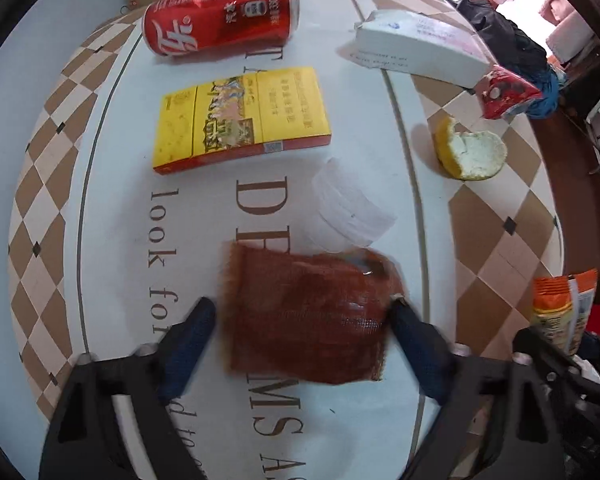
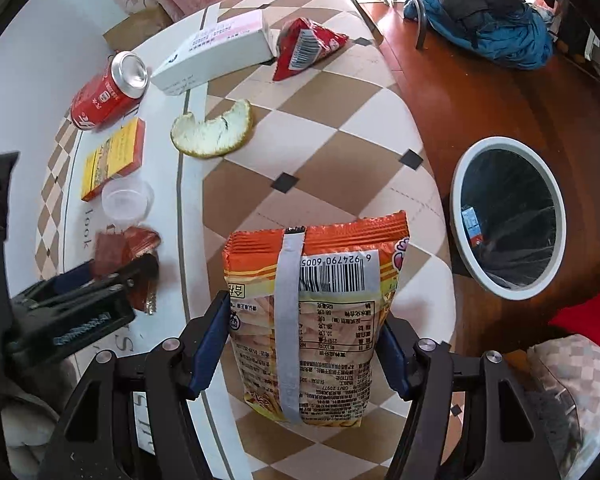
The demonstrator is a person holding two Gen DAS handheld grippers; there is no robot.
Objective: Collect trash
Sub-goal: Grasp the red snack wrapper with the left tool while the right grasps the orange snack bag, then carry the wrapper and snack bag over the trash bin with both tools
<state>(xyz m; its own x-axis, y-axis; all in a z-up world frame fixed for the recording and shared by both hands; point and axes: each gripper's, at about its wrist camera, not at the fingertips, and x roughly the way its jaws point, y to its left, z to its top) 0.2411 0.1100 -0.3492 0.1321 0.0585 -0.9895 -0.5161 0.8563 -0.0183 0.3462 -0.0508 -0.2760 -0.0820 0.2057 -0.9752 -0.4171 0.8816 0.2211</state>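
R claw [image 2: 304, 344] clamped on snack bag [image 2: 312, 312]; L claw [image 1: 300, 312] apart round brown wrapper [image 1: 308, 312]. Risk: slick bag slips before bin [image 2: 460, 184], frame right.

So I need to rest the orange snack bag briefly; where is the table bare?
Bare: the checkered stretch beyond the orange snack bag, bordered by the citrus peel and the table edge nearest the bin. Crowded: the white centre around the cigarette pack, plastic cup and can.
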